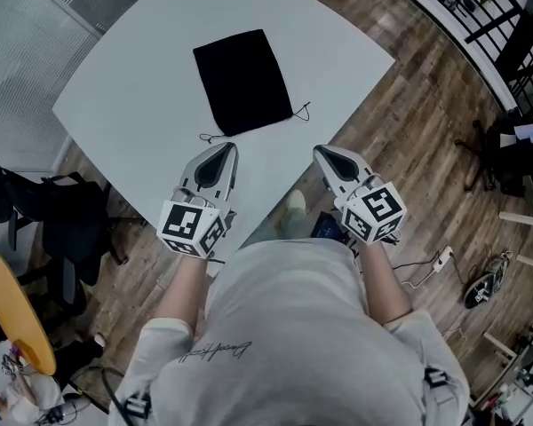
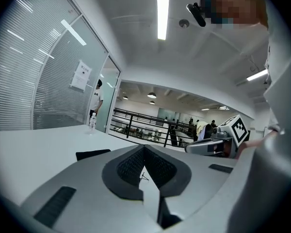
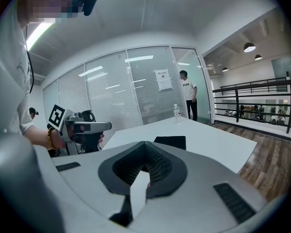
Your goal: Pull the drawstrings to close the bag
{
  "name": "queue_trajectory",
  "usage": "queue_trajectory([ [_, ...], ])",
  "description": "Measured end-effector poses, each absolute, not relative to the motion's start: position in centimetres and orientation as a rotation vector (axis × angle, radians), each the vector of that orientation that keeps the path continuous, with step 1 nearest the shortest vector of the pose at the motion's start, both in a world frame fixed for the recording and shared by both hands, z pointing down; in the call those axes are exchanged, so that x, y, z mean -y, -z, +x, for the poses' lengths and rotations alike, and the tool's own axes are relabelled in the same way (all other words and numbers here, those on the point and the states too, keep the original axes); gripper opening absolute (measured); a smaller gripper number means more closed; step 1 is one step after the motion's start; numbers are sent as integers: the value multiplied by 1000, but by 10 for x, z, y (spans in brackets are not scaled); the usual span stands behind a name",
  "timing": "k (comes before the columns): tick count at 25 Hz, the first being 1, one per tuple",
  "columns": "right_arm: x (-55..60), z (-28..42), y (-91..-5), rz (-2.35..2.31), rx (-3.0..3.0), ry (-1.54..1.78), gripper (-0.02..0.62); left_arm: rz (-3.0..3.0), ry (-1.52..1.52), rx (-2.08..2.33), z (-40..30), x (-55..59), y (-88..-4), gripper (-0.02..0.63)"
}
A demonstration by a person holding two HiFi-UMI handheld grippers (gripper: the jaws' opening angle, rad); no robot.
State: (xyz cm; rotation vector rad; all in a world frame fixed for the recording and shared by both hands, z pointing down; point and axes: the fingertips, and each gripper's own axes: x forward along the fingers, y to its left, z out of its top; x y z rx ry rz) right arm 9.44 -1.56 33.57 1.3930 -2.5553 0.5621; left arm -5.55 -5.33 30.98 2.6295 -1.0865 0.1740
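White shirt (image 1: 293,327), left tongs (image 1: 226,147) and right tongs (image 1: 323,152) closed, empty, at table (image 1: 142,105) edge, black bag (image 1: 242,80) beyond

This is an office. A large white table (image 1: 133,96) stands on wood-plank flooring (image 1: 426,149), with a black office chair (image 1: 53,216) at the table's 8 o'clock in the head view. Glass partition walls with lowered blinds (image 3: 106,96) carry a paper notice (image 3: 163,80). Strip lights (image 2: 162,11) run across the ceiling. A black railing (image 3: 237,105) borders the floor at 3 o'clock in the right gripper view.
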Motion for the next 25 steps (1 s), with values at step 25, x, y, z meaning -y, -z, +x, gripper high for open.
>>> queue_trajectory([
  [25, 52, 125, -395, 1190, 2442, -464, 23, 2546, -454, 1346, -78, 62, -355, 11],
])
